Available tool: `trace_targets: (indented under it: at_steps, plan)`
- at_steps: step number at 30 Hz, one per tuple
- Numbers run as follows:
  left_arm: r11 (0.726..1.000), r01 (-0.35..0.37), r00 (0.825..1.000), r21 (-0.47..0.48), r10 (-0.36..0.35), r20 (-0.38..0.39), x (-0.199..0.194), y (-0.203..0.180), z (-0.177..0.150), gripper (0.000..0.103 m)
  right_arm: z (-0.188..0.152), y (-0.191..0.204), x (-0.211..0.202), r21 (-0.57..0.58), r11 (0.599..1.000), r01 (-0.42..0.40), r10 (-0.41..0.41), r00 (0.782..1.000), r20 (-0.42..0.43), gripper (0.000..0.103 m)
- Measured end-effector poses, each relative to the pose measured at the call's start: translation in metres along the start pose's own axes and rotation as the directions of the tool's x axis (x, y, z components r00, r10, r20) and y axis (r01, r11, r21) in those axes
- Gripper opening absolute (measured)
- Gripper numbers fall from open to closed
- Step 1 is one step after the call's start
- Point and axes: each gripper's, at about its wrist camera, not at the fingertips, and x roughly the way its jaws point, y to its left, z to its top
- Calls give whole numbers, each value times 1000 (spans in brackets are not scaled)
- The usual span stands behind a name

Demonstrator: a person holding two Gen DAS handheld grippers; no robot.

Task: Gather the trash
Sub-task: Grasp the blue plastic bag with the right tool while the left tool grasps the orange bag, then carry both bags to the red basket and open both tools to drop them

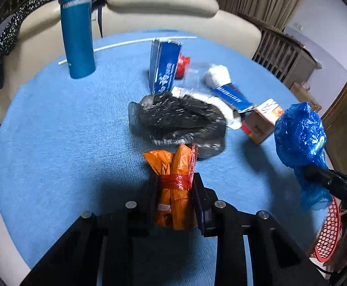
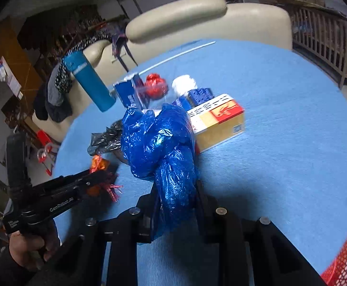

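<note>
My left gripper is shut on an orange wrapper tied with red plastic, held just above the blue table; the same wrapper shows in the right wrist view. My right gripper is shut on a crumpled blue plastic bag, lifted off the table; that bag appears at the right of the left wrist view. A black plastic bag lies ahead of the left gripper. Behind it are a blue carton, a red wad, a white wad and a yellow box.
A tall blue bottle stands at the far left of the table, near a white straw. A red mesh basket sits at the table's right edge. Cream chairs stand behind. A hand holds the left gripper's handle.
</note>
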Motion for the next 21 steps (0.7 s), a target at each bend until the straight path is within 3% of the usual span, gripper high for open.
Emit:
trace_targets:
  at_steps: [4,11,17,21]
  plan:
    - [999,32,999,2,-32,28,-19,-7,-3,29,-7,-4,-23,23,1000,9,-10,999,37,27]
    - [992,88,995,92,-93,47,-34,-44,-8,29,-25,-28,-64,96,993,71,-80,992,100,27]
    - [969,156,985,193,-168,45,-41,-91,-13,29,-52,-71,-112,207,964,164,-196,970,146,27]
    - [939,214,973,267,-230,27,-44,-130,-16,29,-76,-104,-143,286,929,237,-286,947,146,27]
